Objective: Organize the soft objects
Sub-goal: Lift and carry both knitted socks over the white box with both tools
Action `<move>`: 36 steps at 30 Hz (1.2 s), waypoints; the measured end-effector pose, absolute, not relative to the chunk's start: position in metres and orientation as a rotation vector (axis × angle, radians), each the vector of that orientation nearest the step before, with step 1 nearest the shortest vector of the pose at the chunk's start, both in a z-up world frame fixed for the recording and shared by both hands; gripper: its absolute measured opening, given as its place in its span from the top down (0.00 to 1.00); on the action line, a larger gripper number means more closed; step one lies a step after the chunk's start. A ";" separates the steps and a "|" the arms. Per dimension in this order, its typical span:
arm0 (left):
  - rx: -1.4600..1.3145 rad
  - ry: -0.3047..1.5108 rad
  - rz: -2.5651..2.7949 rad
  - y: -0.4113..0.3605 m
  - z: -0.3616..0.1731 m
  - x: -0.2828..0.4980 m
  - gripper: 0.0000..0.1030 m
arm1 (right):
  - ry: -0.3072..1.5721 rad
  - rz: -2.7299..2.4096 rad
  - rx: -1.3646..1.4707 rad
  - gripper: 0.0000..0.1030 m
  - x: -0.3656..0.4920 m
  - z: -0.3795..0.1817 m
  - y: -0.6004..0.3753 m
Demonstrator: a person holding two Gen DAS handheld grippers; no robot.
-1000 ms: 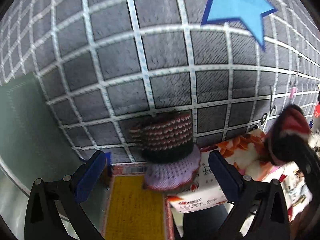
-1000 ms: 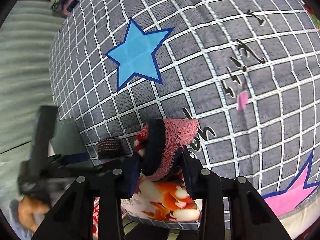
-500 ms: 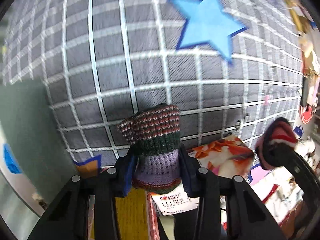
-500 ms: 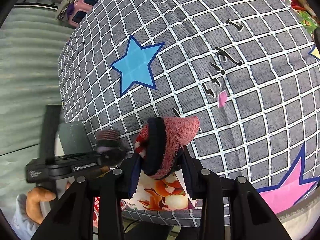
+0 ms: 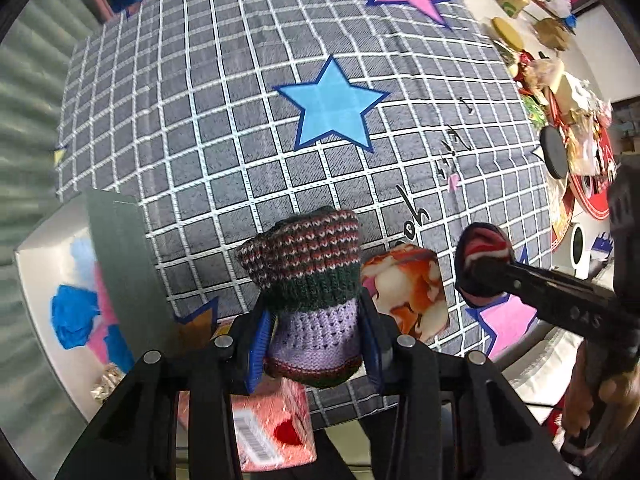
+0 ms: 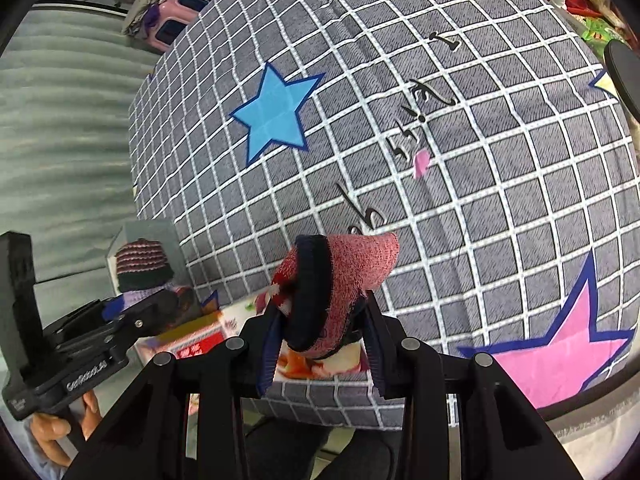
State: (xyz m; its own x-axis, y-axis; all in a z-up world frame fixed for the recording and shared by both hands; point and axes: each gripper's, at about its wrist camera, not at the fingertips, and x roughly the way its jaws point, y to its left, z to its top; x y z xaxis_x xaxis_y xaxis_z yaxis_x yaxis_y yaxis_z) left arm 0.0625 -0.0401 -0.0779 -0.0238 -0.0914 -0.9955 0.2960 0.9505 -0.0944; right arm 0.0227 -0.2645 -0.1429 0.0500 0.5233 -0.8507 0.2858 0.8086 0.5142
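Observation:
A knitted striped sock (image 5: 308, 280), brown, green and lilac, is pinched between the blue pads of my left gripper (image 5: 314, 344), which is shut on it and held high above the grid-patterned table cloth (image 5: 200, 120). The same sock (image 6: 140, 268) and the left gripper (image 6: 120, 320) show at the left of the right wrist view. My right gripper (image 6: 320, 344) is shut on a red speckled sock with a dark band (image 6: 336, 280). That red sock (image 5: 482, 256) also appears at the right in the left wrist view.
Two printed boxes (image 5: 408, 292) (image 5: 272, 432) lie near the table's front edge below the grippers. A white bin with a grey wall (image 5: 120, 272) holding blue and pink items stands at the left. Clutter crowds the far right (image 5: 568, 92). A hand (image 6: 60, 432) holds the left gripper's handle.
The left gripper closed on the knitted sock and lifted it well above the boxes. The right gripper, still holding the red sock, rose a little, so more of the cloth shows.

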 end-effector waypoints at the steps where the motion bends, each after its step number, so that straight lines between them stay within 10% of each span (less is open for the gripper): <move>1: 0.169 1.550 -0.317 -0.041 -0.075 0.058 0.58 | 1.546 0.204 0.656 0.62 0.020 -0.141 -0.263; 36: 0.096 1.304 -0.278 0.187 -0.047 -0.009 0.58 | 1.364 0.180 0.433 0.62 -0.044 -0.039 -0.045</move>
State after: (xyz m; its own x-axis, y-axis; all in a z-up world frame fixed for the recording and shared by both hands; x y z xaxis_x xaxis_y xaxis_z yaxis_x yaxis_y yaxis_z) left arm -0.0085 0.1873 -0.0470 0.2361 -0.1487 -0.9603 0.2560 0.9628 -0.0861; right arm -0.0439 -0.0448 -0.0394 0.2067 0.3712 -0.9052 0.1241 0.9078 0.4006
